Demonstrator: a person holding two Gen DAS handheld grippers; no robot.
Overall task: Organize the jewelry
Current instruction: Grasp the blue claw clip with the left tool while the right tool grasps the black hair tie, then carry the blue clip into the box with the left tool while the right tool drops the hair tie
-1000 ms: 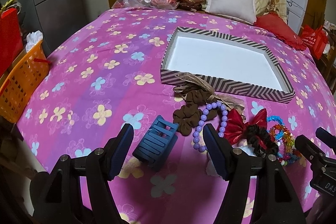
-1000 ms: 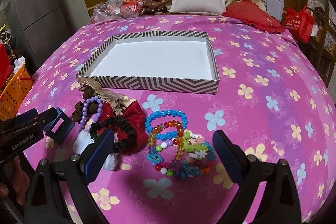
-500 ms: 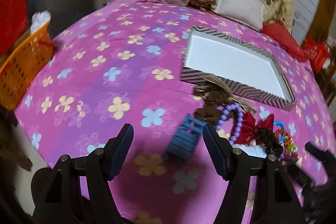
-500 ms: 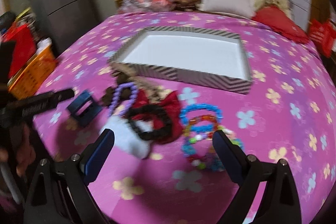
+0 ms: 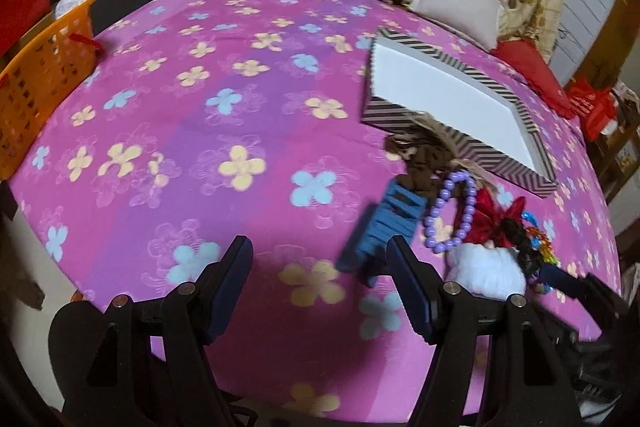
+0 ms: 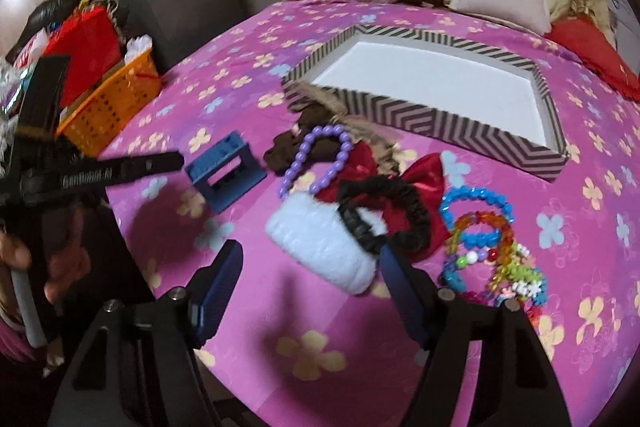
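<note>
Blue hair claw (image 5: 384,223) beside left tongs (image 5: 320,291)

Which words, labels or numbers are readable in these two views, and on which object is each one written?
"GenRobot.AI": white letters along the side of the left tool, seen from the right wrist view; slightly blurred, so the exact spelling is uncertain.
Red bag at the right edge of the left wrist view: no print can be read; too blurred.
Striped box and the jewelry in front of it: no text visible.
</note>
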